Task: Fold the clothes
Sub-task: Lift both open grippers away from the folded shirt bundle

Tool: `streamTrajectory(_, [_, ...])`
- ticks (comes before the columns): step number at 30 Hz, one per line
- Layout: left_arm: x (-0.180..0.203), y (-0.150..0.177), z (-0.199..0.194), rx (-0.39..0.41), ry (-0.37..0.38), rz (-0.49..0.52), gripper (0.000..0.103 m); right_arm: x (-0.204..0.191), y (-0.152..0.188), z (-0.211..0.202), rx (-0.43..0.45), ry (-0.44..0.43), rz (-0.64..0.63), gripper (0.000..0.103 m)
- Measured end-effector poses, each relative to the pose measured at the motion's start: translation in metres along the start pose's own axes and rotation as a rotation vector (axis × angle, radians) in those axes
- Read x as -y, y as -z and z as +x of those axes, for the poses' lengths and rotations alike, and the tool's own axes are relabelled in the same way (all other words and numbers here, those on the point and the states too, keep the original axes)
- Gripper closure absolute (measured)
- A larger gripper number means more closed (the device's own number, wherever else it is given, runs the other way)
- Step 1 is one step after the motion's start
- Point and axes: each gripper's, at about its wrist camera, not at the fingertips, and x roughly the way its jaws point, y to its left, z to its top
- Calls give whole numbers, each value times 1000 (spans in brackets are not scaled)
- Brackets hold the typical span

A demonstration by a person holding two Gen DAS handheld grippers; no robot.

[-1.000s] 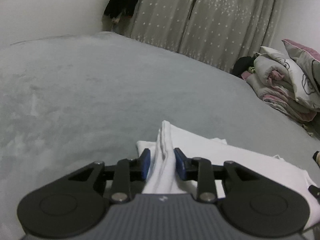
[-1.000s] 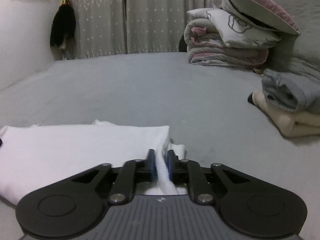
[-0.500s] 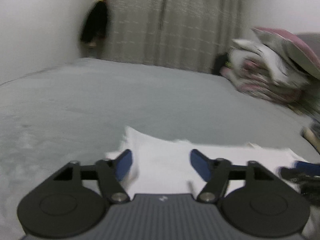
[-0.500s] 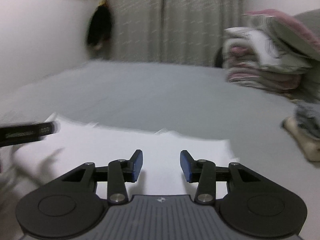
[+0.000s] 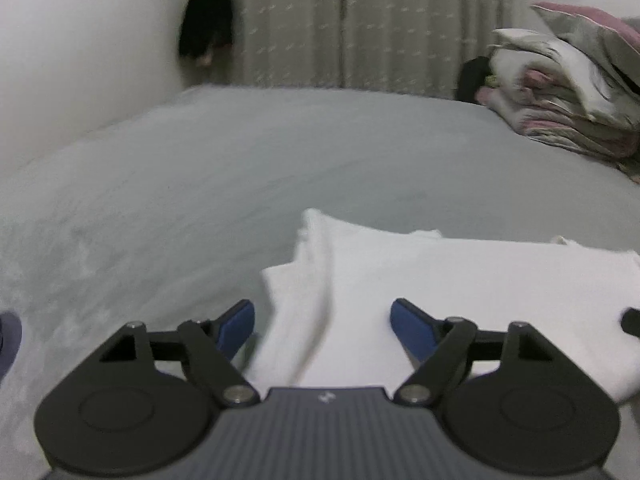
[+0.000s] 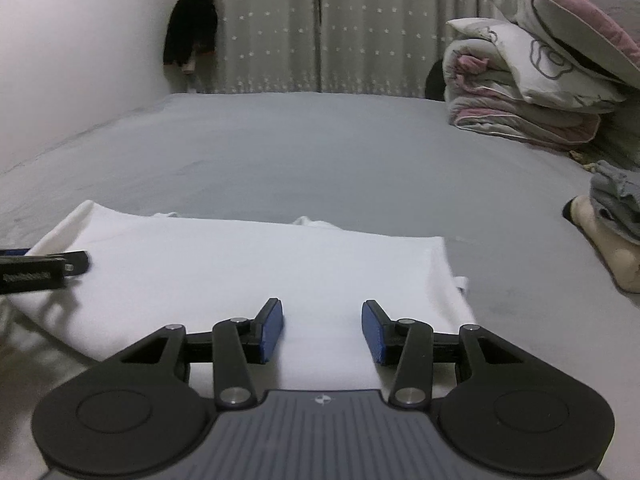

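Note:
A white garment [image 5: 440, 280] lies folded into a flat rectangle on the grey bed [image 5: 240, 176]. My left gripper [image 5: 322, 312] hovers over its left end; its jaws are opening, and a raised fold of cloth runs between them without touching the blue pads. My right gripper [image 6: 322, 312] stands open over the near edge of the white garment [image 6: 240, 264], toward its right end, holding nothing. In the right wrist view the left gripper's fingers [image 6: 44, 268] reach in from the left edge, above the garment.
A pile of folded quilts and pillows [image 6: 532, 92] stands at the back right of the grey bed [image 6: 320, 152]. A small stack of grey and cream folded clothes [image 6: 612, 232] sits at the right edge. A black item [image 6: 192, 32] hangs by the curtain.
Both grippers let go of the pinched white cloth and opened. The garment's edge has dropped flat onto the bed. Both hands have shifted and rolled a little.

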Motion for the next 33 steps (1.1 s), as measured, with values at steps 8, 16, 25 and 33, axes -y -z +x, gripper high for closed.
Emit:
streamTrajectory(8, [-18,-9,-16,-77,-62,-91,15,-4,-16,-6,-62,51,17,57])
streamTrajectory(16, [-6,-1,-63,-156,-9,-35,4,-19,-11,-46,-161,13,2,38])
streamTrajectory(25, [28,30,-82,-340,37,85,1,-41,11,-67,-341,-69,-59,31])
streamTrajectory(33, [42,46,-76,-401,4,163,0,-39,23,-63,-414,-54,-89,27])
